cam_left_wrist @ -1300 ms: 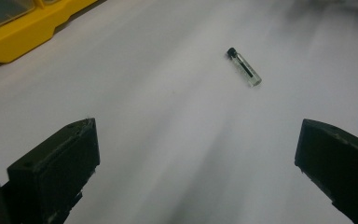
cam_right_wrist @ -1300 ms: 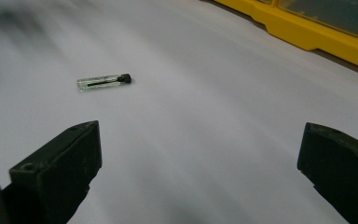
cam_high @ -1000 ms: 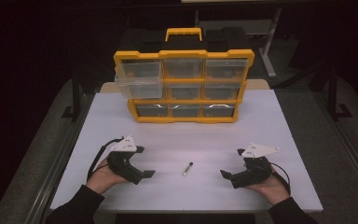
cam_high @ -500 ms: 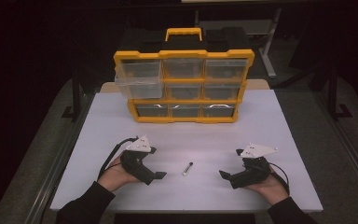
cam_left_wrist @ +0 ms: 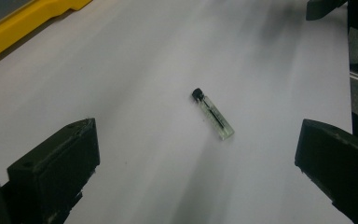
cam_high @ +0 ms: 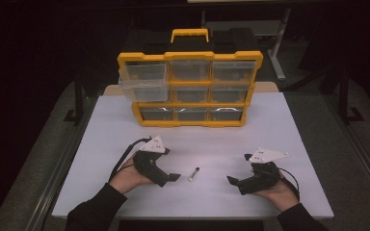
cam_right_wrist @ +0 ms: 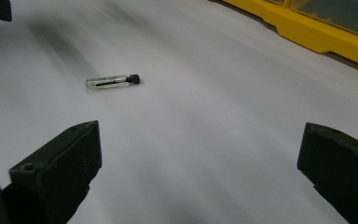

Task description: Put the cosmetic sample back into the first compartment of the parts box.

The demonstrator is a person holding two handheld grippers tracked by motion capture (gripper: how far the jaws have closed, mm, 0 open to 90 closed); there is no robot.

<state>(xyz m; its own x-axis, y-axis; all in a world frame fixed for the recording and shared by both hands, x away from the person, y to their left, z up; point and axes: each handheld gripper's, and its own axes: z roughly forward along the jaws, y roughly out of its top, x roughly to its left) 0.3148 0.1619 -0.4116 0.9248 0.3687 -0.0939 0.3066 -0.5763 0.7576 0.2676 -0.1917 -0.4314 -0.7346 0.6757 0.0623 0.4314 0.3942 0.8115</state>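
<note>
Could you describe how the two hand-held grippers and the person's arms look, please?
Both are black two-jaw tools. The left gripper and the right gripper each carry a light grey three-cornered plate on top, with small dark marks too small to read. A thin black cable loops from the left one, and another cable trails from the right. The jaws are blocky, matte black. The person wears dark long sleeves.

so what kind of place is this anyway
Probably a lab or workshop bench set up for recording: a plain white table in a dark room, a yellow parts organizer with clear drawers, and a small vial lying between two handheld grippers.
</note>
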